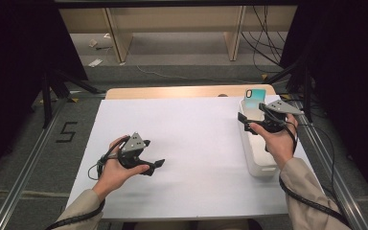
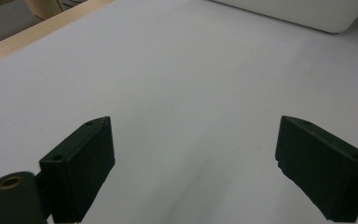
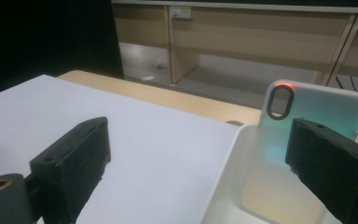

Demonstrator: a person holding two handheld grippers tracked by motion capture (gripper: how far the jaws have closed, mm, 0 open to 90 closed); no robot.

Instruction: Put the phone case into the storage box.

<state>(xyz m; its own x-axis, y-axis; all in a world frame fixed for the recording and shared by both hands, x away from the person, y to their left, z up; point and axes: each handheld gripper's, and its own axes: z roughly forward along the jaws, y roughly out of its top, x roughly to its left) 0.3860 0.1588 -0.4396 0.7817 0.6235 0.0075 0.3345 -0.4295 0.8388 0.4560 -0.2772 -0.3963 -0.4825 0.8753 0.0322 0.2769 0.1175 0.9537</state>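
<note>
Right gripper (image 1: 247, 120), held in the right hand (image 1: 277, 140) over the near half of the white bin (image 1: 258, 165), has its jaws spread apart with nothing between them; the left gripper (image 1: 154, 165), likewise released and empty, sits low over the white sheet (image 1: 191, 143) in the left hand (image 1: 117, 168), well apart from the bin. The phone case (image 3: 310, 116) stands upright against the bin's far end wall, translucent pale mint fading to a warm tint lower down, with a dark-ringed oval camera cutout near its top corner. In the right gripper view its lower right part is hidden behind the right jaw, and the bin's floor is cut off by the frame's bottom edge; in the left gripper view just one corner of the bin shows.
</note>
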